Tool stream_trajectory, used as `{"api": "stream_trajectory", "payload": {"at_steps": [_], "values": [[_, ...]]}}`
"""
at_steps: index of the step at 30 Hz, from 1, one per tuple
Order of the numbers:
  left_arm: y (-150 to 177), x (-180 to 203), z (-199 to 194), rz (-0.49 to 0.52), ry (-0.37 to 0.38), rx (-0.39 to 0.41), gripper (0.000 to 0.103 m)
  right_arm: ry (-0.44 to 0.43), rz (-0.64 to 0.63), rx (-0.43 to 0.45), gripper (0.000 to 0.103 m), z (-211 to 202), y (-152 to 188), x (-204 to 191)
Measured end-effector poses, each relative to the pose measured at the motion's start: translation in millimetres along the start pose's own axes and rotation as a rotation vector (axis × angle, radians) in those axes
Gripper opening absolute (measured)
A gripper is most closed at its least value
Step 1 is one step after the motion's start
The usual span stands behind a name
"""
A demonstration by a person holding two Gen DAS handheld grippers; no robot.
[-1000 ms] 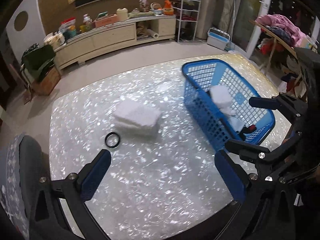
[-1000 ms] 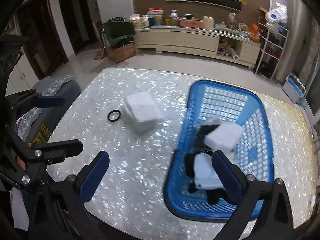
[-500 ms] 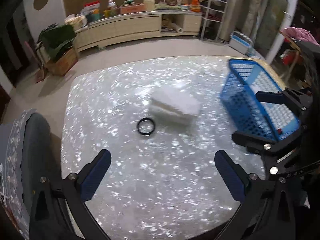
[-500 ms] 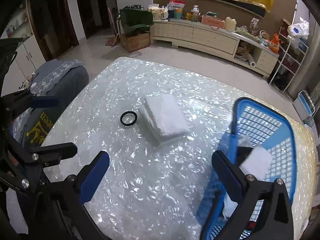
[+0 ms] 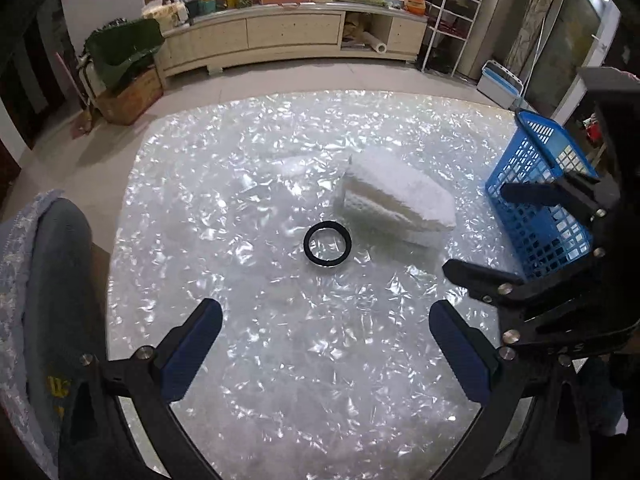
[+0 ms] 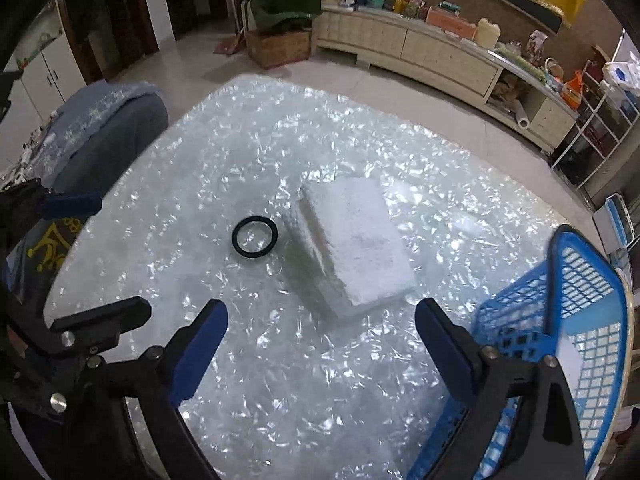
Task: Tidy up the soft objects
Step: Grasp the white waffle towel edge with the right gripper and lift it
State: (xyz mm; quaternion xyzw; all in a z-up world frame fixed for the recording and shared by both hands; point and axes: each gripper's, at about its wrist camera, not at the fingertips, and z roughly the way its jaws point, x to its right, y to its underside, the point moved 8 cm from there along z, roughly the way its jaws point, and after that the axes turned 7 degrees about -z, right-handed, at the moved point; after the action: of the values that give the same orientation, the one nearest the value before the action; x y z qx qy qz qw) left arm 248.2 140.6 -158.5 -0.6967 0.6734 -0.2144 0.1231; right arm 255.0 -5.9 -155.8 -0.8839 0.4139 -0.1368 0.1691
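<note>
White towel stack (image 6: 354, 240) — long axis diagonal

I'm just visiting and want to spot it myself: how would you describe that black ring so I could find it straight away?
Start at the shiny, pearly white table. Near its middle lies a folded white towel, with a blue basket beyond it at the table's edge. The black ring lies flat beside the towel, on the side away from the basket, apart from it: small, thin, dark and hollow, with the table showing through it.

White towel (image 5: 394, 196), black ring (image 5: 327, 243), blue basket (image 5: 536, 184) — pearly-flecked table (image 5: 280, 340).
</note>
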Motion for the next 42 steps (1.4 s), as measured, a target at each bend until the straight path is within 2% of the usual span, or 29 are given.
{"api": "stream_trajectory", "payload": {"at_steps": [3,13,15,17,25,28,30,34,39,42], "values": [[-2.5,-5.5,15.9,-0.014,0.024,-0.026,0.103,0.002,0.015,-0.041,0.091,20.0,1.1,3.2],[-10.4,-22.6,63.0,-0.01,0.0,-0.076,0.103,0.025,0.06,-0.138,0.089,70.8,-4.6,18.3],[-10.8,-25.0,72.2,0.002,0.006,-0.091,0.103,0.027,0.073,-0.158,0.079,81.3,-5.3,19.5],[-12.5,-28.1,80.8,0.009,0.009,-0.101,0.103,0.034,0.076,-0.174,0.079,88.4,-5.0,20.4],[-21.7,-31.2,92.0,0.005,0.047,-0.082,0.103,0.064,0.054,-0.206,0.074,104.5,-1.6,20.9],[-21.8,-31.8,93.1,0.005,0.057,-0.078,0.103,0.093,0.04,-0.197,0.063,107.2,2.4,23.1],[-21.8,-32.9,92.7,0.001,0.061,-0.071,0.103,0.112,0.045,-0.193,0.049,104.9,4.7,28.5],[-19.3,-32.8,90.2,0.0,0.071,-0.074,0.103,0.136,0.038,-0.187,0.04,105.0,8.2,31.8],[-16.1,-25.9,83.6,0.058,0.063,-0.061,0.103,0.158,0.053,-0.163,0.02,98.8,10.9,31.7],[-16.8,-25.5,81.1,0.063,0.069,-0.055,0.103,0.163,0.052,-0.153,0.015,91.6,12.3,32.7]]}}
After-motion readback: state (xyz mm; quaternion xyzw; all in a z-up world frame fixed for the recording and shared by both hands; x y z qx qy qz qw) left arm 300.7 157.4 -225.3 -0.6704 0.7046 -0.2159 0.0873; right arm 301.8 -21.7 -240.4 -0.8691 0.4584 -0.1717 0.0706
